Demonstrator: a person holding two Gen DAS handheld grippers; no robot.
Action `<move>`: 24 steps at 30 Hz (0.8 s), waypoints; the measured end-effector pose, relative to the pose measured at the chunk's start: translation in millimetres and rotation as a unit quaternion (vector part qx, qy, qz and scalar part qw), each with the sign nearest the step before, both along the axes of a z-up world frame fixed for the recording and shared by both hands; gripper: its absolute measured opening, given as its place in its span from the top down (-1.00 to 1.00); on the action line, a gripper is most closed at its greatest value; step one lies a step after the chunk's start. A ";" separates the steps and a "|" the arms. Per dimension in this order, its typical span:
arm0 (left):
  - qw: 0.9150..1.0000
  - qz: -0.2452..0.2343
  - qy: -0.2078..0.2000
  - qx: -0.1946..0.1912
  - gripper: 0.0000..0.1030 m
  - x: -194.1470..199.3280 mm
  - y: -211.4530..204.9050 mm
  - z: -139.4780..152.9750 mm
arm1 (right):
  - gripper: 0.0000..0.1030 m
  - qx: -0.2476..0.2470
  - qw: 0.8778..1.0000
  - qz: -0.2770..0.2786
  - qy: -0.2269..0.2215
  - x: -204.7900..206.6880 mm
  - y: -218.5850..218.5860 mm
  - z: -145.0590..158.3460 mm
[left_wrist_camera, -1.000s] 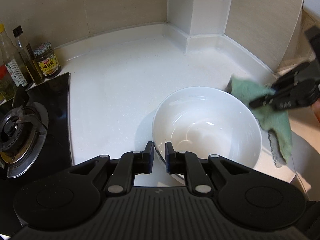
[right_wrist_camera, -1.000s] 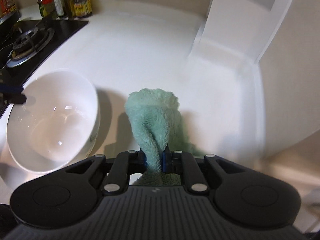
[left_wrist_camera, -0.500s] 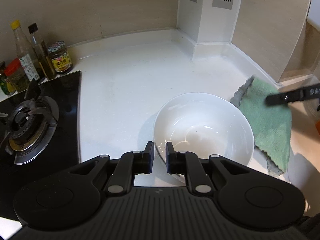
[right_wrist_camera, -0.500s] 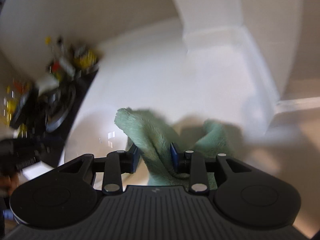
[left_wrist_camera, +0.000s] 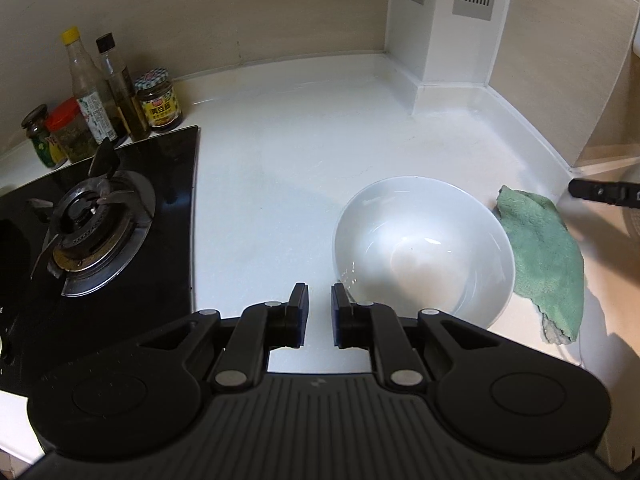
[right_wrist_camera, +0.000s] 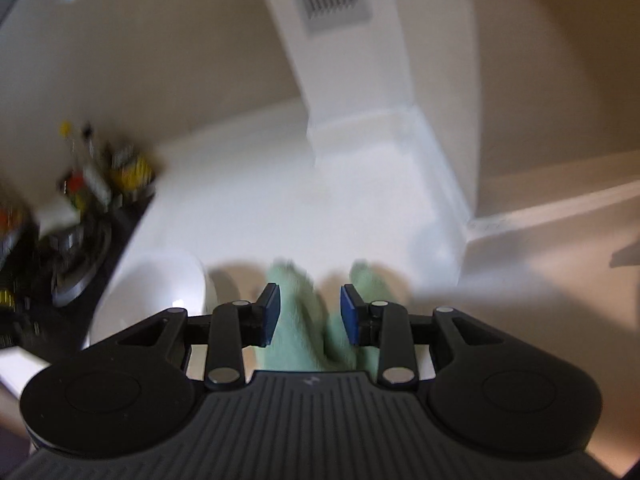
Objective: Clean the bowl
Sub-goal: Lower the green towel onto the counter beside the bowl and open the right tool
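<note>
A white bowl (left_wrist_camera: 424, 248) stands upright on the white counter (left_wrist_camera: 280, 168), empty and glossy. My left gripper (left_wrist_camera: 319, 300) is open a little, just off the bowl's near left rim, holding nothing. A green cloth (left_wrist_camera: 544, 256) lies flat on the counter against the bowl's right side. My right gripper (right_wrist_camera: 308, 304) is open above the cloth (right_wrist_camera: 308, 336), which lies below the jaws, not gripped. One of its fingers (left_wrist_camera: 600, 192) shows at the right edge of the left wrist view. The bowl (right_wrist_camera: 160, 292) appears blurred at the left of the right wrist view.
A black gas hob with a burner (left_wrist_camera: 84, 232) lies to the left. Several sauce bottles and jars (left_wrist_camera: 104, 100) stand at the back left. A white boxed column with vents (left_wrist_camera: 452, 32) rises at the back; walls close the right side.
My left gripper let go of the bowl's rim and drew back and up. My right gripper opened, dropped the cloth onto the counter beside the bowl, and lifted away.
</note>
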State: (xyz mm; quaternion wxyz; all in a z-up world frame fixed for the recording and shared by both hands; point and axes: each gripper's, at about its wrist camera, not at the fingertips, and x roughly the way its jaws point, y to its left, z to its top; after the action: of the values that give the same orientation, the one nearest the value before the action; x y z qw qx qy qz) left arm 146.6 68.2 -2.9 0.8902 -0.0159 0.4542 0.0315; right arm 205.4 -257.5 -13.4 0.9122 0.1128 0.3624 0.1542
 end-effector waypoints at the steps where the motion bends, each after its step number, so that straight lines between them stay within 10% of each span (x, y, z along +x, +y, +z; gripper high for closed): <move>1: 1.000 0.001 0.000 -0.002 0.73 0.9 0.3 0.4 | 0.44 0.001 1.000 -0.002 -0.003 0.2 0.1 -0.1; 11: 1.000 0.010 0.010 -0.018 0.73 8.2 3.0 -9.8 | 0.44 0.000 0.999 -0.010 0.053 1.8 2.5 -27.4; 24: 1.000 0.018 0.011 -0.016 0.65 -17.7 -16.9 -15.8 | 0.44 -0.012 1.000 -0.022 0.016 -47.2 17.5 -2.8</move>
State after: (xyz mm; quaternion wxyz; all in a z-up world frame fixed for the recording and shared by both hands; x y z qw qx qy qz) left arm 128.8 51.3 -18.7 0.8839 -0.0378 0.4643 0.0404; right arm 158.2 -240.0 -16.3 0.9108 0.1118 0.3762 0.1278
